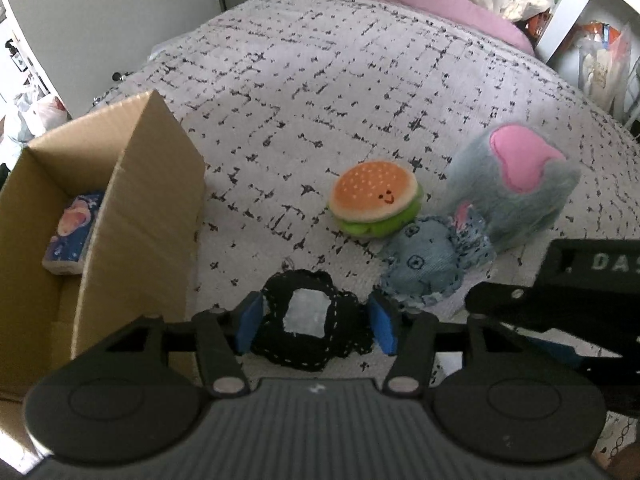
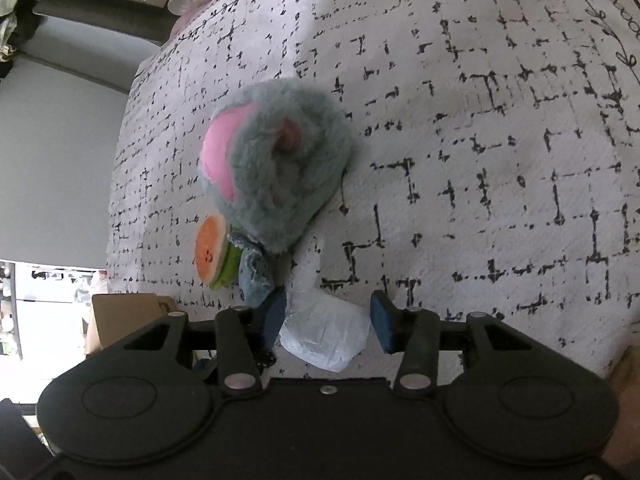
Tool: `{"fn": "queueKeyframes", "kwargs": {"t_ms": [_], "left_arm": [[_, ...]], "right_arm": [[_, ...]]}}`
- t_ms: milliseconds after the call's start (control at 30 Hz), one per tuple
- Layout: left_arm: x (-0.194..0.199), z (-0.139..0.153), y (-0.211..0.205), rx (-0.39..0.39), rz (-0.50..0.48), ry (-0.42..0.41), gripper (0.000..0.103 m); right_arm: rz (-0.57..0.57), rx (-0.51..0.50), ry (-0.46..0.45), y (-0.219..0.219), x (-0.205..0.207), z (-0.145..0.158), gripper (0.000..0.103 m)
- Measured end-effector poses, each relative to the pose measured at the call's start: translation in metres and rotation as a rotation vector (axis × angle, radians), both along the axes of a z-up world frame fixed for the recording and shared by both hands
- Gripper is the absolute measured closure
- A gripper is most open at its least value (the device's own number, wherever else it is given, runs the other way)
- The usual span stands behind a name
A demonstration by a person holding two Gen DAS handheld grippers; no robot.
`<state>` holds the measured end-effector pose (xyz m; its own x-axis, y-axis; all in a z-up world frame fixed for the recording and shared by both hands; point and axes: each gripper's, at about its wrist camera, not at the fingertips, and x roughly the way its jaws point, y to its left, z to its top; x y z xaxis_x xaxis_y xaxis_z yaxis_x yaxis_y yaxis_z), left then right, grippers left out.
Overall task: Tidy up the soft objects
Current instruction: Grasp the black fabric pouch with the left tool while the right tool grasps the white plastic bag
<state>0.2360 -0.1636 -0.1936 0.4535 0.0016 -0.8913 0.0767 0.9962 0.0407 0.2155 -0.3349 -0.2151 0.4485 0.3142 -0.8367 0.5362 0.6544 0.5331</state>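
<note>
The left gripper (image 1: 316, 322) hangs low over the bedspread (image 1: 340, 80), its jaws spread to either side of a black crocheted patch (image 1: 310, 334) with a pale square centre; the blue pads (image 1: 250, 322) stand just beside the patch, and I cannot tell whether they touch it. To the left stands an open cardboard box (image 1: 152, 208) with a printed blue pouch (image 1: 76, 234) inside. Farther off to the right lie a burger plush (image 1: 374, 204), a denim toy (image 1: 424, 264) touching it on the near side, and a grey-and-pink furry plush (image 1: 516, 184) beside both.

The right gripper (image 2: 326, 320) has its jaws spread around a clear plastic packet (image 2: 324, 336) on the bedspread; the left pad is at the packet's edge, while the right pad stands apart from it. Beyond it lies the grey furry plush, with the burger and denim toy at its left.
</note>
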Motion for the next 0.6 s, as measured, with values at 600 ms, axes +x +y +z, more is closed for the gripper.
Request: {"fn": "queueKeyframes", "kwargs": {"t_ms": [600], "left_arm": [[0.003, -0.002, 0.015, -0.151, 0.076, 0.040, 0.070]], "right_arm": [[0.063, 0.053, 0.016, 0.007, 0.003, -0.001, 0.039]]}}
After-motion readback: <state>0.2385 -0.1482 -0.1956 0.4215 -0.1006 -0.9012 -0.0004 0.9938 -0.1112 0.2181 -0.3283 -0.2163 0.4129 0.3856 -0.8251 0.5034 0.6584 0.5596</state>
